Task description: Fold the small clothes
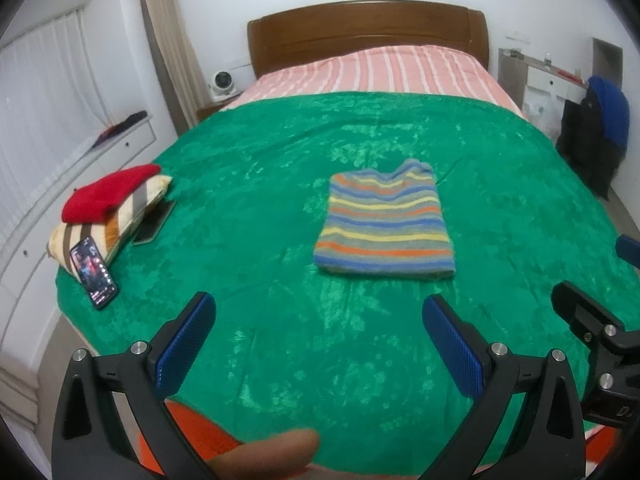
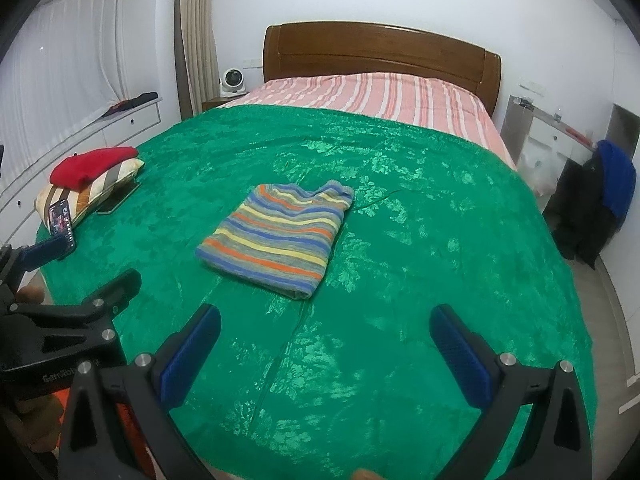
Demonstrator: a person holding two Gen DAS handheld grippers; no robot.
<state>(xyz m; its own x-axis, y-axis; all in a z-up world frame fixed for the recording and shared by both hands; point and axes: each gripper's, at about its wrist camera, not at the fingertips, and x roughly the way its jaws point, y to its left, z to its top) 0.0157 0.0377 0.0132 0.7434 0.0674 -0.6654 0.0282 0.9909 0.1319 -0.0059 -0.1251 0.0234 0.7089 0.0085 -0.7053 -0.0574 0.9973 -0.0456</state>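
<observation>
A striped knit garment (image 1: 384,220) in blue, orange, yellow and grey lies folded into a neat rectangle in the middle of the green blanket (image 1: 280,340); it also shows in the right wrist view (image 2: 280,236). My left gripper (image 1: 320,336) is open and empty, held above the blanket near the bed's front edge, well short of the garment. My right gripper (image 2: 326,344) is open and empty too, likewise short of the garment on the blanket (image 2: 400,320). Part of the right gripper shows at the right edge of the left wrist view (image 1: 592,328).
A striped pillow (image 1: 120,216) with a folded red garment (image 1: 108,192) on it lies at the bed's left edge, with a lit phone (image 1: 94,272) leaning on it and a dark tablet (image 1: 154,222) beside. A jacket-draped chair (image 2: 600,208) stands right of the bed.
</observation>
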